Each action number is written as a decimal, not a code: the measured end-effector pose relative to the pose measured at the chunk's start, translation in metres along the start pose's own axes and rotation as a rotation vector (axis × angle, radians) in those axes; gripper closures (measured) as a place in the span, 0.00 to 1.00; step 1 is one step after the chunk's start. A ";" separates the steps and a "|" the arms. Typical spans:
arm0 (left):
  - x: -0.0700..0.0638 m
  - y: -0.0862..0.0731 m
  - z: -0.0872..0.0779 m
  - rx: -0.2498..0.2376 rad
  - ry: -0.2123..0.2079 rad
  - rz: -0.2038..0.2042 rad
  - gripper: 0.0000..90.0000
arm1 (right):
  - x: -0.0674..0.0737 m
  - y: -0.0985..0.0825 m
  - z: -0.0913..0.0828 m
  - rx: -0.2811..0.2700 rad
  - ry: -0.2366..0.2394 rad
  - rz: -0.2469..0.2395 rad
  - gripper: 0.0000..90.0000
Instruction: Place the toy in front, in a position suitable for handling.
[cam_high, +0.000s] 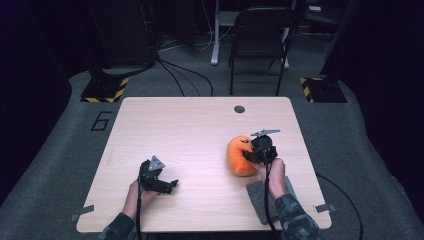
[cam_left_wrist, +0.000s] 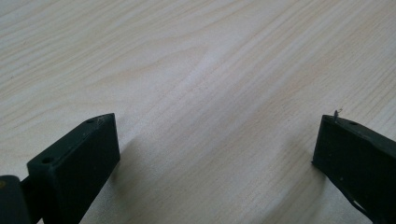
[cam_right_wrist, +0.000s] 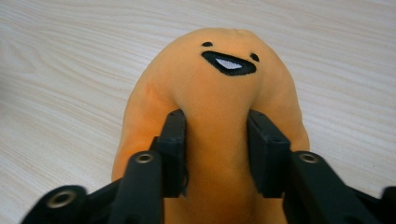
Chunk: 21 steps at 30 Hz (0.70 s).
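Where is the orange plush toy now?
The orange plush toy lies on the right half of the table in the high view, pinched by the right gripper, beside a grey felt pad.

dim room, bright lit table (cam_high: 200, 130), soft grain, faint shadows

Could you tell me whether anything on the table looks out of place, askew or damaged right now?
Nothing looks damaged or spilled. The orange plush toy bulges where the right gripper pinches a fold of it, which is normal for soft fabric. The grey felt pad lies askew at the table's near right edge, partly under the person's forearm.
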<state>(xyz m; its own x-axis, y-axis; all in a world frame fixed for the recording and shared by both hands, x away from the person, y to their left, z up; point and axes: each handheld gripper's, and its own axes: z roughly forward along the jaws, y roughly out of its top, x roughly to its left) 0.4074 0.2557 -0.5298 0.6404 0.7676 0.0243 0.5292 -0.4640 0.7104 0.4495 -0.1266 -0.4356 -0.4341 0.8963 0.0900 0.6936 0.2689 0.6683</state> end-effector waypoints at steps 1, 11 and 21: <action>0.000 0.000 0.000 0.000 0.000 0.001 0.00 | 0.000 0.000 -0.001 -0.001 0.001 -0.008 0.59; 0.000 0.000 0.000 0.000 0.000 -0.001 0.00 | -0.012 0.009 -0.024 -0.035 0.058 -0.211 0.21; 0.000 0.000 0.000 0.003 -0.002 0.001 0.00 | -0.028 0.015 -0.029 0.007 0.169 -0.431 0.00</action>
<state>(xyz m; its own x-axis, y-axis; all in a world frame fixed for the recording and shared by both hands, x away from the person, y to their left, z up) 0.4074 0.2558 -0.5296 0.6420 0.7663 0.0237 0.5301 -0.4660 0.7084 0.4551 -0.1579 -0.4069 -0.7708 0.6325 -0.0757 0.4330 0.6074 0.6660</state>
